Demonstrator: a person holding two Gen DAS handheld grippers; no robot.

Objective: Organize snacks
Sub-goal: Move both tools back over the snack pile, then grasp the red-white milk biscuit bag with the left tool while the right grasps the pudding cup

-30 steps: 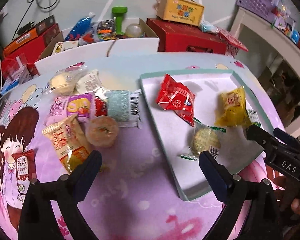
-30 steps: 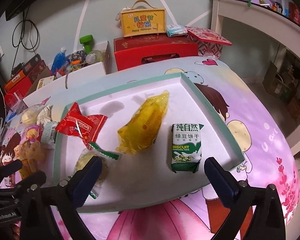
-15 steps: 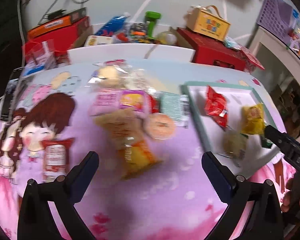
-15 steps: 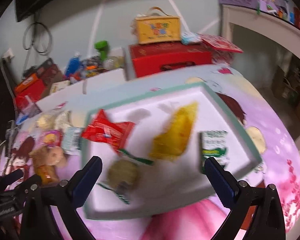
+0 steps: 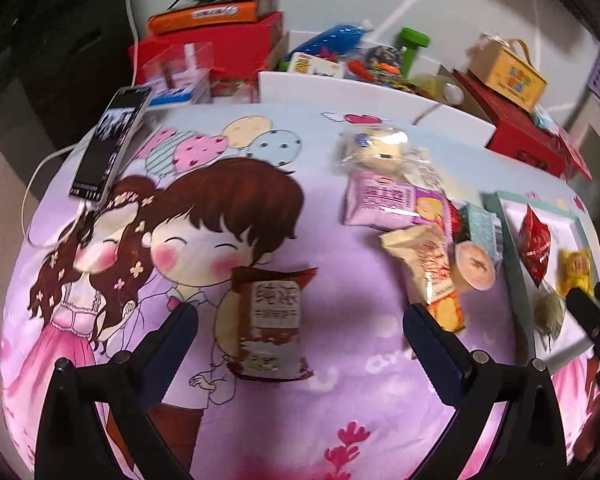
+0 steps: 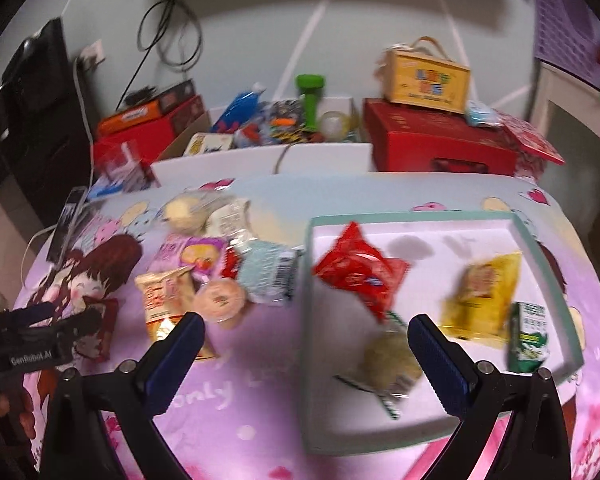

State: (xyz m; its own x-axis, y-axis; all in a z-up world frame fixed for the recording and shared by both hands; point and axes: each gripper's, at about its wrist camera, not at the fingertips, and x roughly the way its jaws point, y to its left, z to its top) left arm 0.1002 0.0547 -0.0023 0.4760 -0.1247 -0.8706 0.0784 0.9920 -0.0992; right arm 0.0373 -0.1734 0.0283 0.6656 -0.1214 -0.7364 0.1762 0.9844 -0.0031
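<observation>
Swung left claw (image 5: 300, 334) leftward off tray (image 5: 518, 280); brown snack packet (image 5: 268, 324) now lay between its spread jaws on tabletop (image 5: 340, 408), long axis pointing away from me. Right claw (image 6: 306, 338) also gaped empty, farther off, straddling tray's near-left edge.

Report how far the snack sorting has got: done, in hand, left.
Done: four snacks lie in the tray: a red pack, a yellow pack, a green biscuit pack and a round cookie.
In hand: nothing. The left gripper, open, frames the brown packet; the right gripper is open too.
Left: the brown packet and the pile beside the tray.
</observation>
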